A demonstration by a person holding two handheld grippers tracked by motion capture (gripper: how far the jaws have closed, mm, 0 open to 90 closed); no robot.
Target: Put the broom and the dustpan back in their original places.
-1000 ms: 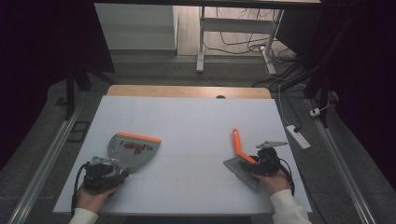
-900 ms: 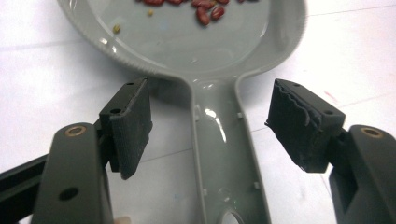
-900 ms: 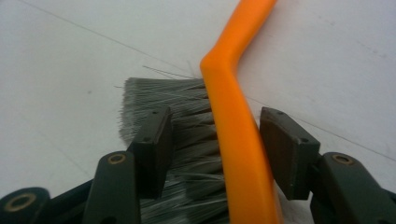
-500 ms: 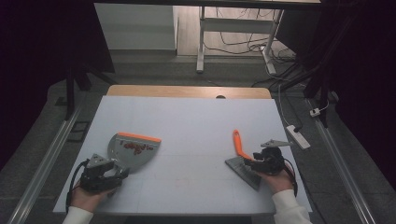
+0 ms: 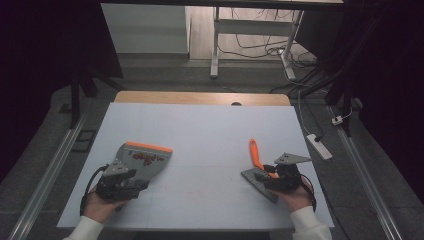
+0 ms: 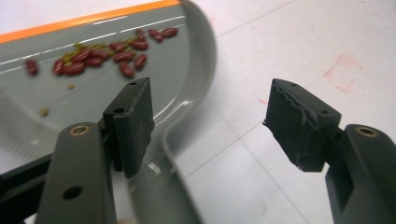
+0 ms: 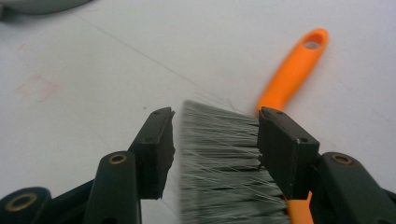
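A grey dustpan (image 5: 145,157) with an orange front lip lies at the table's left and holds several red beans (image 5: 146,158). My left gripper (image 5: 120,182) sits at its handle end. In the left gripper view the gripper (image 6: 212,114) is open. The dustpan handle (image 6: 159,186) runs under its left jaw, and the beans (image 6: 102,53) lie beyond. At the right lies a brush, with its orange handle (image 5: 255,152) pointing away. My right gripper (image 5: 280,177) is over its grey bristles (image 5: 257,182). In the right gripper view that gripper (image 7: 215,140) is open astride the bristles (image 7: 219,154), beside the orange handle (image 7: 294,70).
The white tabletop (image 5: 210,130) has a wooden strip along its far edge. A faint red square mark (image 6: 343,74) lies on the table right of the dustpan. A white power strip (image 5: 320,146) lies on the floor off the right edge. Metal rails run along both sides.
The right gripper has drawn slightly toward the front edge over the bristles. The left gripper shifted a little at the dustpan handle. Dustpan and brush have stayed put.
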